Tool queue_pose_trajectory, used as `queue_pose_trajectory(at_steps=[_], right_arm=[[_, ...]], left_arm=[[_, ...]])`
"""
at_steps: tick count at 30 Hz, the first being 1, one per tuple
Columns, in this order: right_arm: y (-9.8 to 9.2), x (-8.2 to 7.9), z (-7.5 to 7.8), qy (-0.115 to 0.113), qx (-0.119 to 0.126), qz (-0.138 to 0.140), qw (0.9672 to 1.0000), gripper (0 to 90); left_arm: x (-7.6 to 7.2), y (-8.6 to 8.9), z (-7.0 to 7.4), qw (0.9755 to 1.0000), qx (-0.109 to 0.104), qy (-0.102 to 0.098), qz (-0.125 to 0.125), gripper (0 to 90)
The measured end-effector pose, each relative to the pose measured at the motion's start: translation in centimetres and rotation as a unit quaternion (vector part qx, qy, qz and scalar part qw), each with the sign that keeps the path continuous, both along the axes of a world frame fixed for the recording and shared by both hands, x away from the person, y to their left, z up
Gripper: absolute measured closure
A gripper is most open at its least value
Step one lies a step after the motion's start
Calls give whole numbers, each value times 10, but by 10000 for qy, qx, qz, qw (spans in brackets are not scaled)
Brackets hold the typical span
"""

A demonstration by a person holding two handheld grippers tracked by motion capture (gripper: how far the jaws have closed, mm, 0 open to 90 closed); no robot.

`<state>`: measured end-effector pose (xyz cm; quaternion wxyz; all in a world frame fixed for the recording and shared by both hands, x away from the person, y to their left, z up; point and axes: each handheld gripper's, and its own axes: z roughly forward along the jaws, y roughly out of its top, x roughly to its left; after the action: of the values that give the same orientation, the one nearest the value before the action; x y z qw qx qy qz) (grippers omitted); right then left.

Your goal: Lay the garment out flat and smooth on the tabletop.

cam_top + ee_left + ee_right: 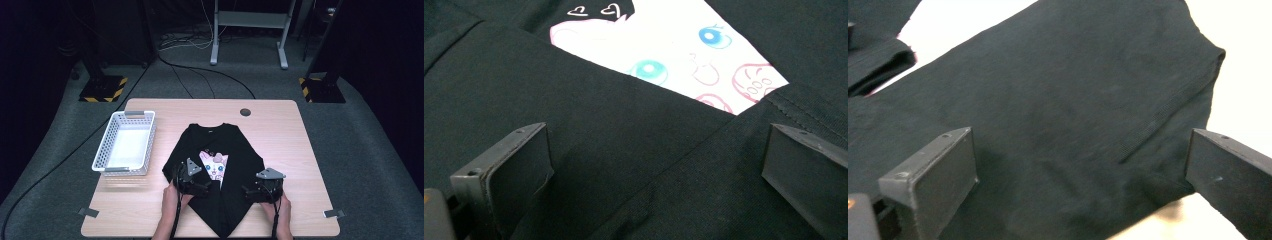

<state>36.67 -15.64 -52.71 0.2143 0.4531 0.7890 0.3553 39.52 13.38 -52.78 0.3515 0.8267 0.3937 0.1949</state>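
A black T-shirt (227, 145) lies on the wooden table (280, 125), both sides folded inward so a narrow wedge of its white cartoon cat print (215, 166) shows. My left gripper (204, 189) rests on the shirt's left fold near the print, jaws wide open over black cloth (624, 165), the print (674, 45) just ahead. My right gripper (250, 192) sits at the shirt's right front edge, jaws open over a folded sleeve (1073, 125) with its hem visible. A hand holds each gripper from the table's near edge.
A white plastic basket (126, 143) stands empty at the table's left. A round cable hole (245, 112) lies near the far edge. Tape marks (89, 212) (334, 214) sit at the front corners. Stands and cables are on the floor beyond.
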Motion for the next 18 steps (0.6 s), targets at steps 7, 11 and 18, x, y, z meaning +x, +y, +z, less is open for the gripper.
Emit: queue_pose_trajectory(at_steps=[7,11,18], right_arm=[[7,-10,0,53,45,27,10000,0],[10,-9,1,127,146,19,9998,0],[49,-17,14,-34,-1,289,9996,5]], left_arm=[[0,1,0,10000,-19,-2,68,0],[0,1,0,10000,-31,5,90,5],[0,1,0,10000,-39,13,86,11]])
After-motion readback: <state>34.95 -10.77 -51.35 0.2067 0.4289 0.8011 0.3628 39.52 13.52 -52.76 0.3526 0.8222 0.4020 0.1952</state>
